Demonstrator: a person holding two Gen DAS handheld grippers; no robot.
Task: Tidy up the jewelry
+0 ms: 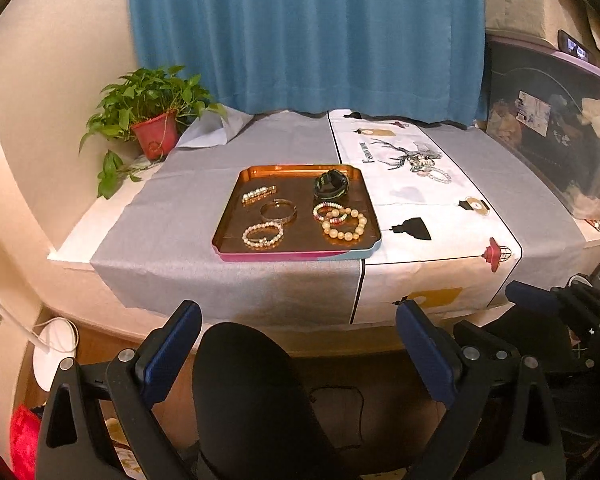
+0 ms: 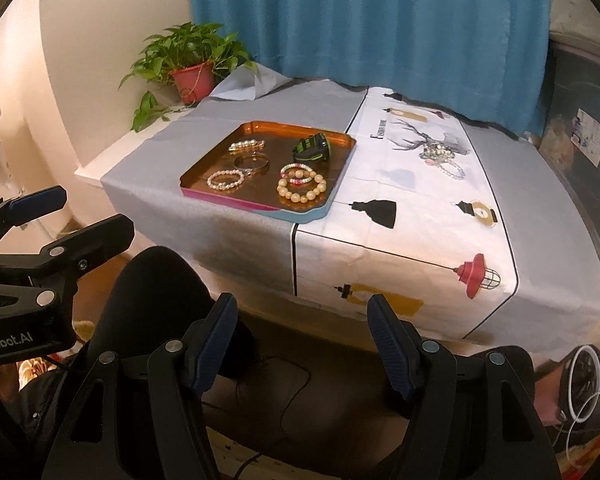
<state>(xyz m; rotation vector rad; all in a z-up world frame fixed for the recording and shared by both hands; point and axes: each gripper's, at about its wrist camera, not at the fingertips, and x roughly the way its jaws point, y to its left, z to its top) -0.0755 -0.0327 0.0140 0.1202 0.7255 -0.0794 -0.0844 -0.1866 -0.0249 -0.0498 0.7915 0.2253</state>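
So, judging by how things lie, most of the sorting looks done. The copper tray (image 1: 236,216) on the grey cloth already holds a pearl hair clip (image 1: 259,194), a thin metal bangle (image 1: 278,211), a small pearl bracelet (image 1: 262,235), a black-and-green watch (image 1: 331,185), a pink-and-white beaded bracelet (image 1: 329,211) and a chunky cream bead bracelet (image 1: 346,227) touching it. What's left, as far as I can tell, is one tangled pile of beaded jewelry (image 2: 442,160) sitting on the deer print of the white cloth, well apart from the tray on its right. Both tongs are released and holding nothing: the left gripper (image 1: 298,336) and right gripper (image 2: 302,328) hang off the near table edge, jaws spread wide, nowhere near anything yet. My guess is that last pile needs untangling and moving over, which could be fiddly.
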